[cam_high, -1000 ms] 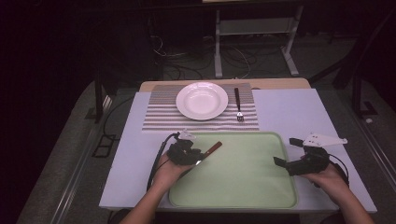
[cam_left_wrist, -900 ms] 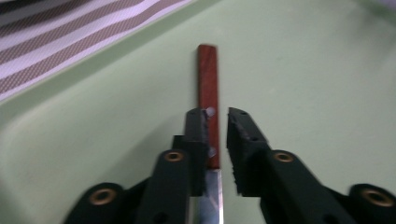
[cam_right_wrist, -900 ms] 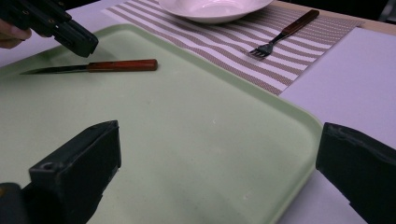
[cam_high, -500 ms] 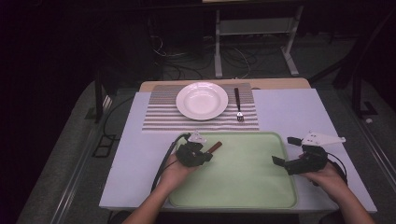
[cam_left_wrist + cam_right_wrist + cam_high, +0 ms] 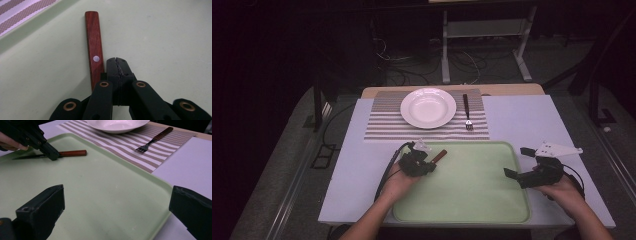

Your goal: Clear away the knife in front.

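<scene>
A knife with a reddish wooden handle (image 5: 440, 155) lies on the pale green tray (image 5: 472, 190) near its far left corner. My left gripper (image 5: 430, 164) is low over the tray with its tips at the knife. In the left gripper view its jaws (image 5: 116, 61) are shut pad to pad, and the handle (image 5: 93, 42) lies just to their left, outside them. From the right gripper view the knife's dark blade (image 5: 27, 157) runs under that gripper (image 5: 53, 157). My right gripper (image 5: 518, 162) hovers open at the tray's right edge, nothing between its jaws (image 5: 117, 202).
Beyond the tray a striped placemat (image 5: 384, 125) carries a white plate (image 5: 428, 107) and a fork (image 5: 467, 112) to its right. White tabletop (image 5: 522, 120) surrounds the tray. A shelf frame and cables stand on the dark floor behind.
My left hand has shifted a little to the right along the knife, covering more of its handle. The knife and my right gripper have stayed put.
</scene>
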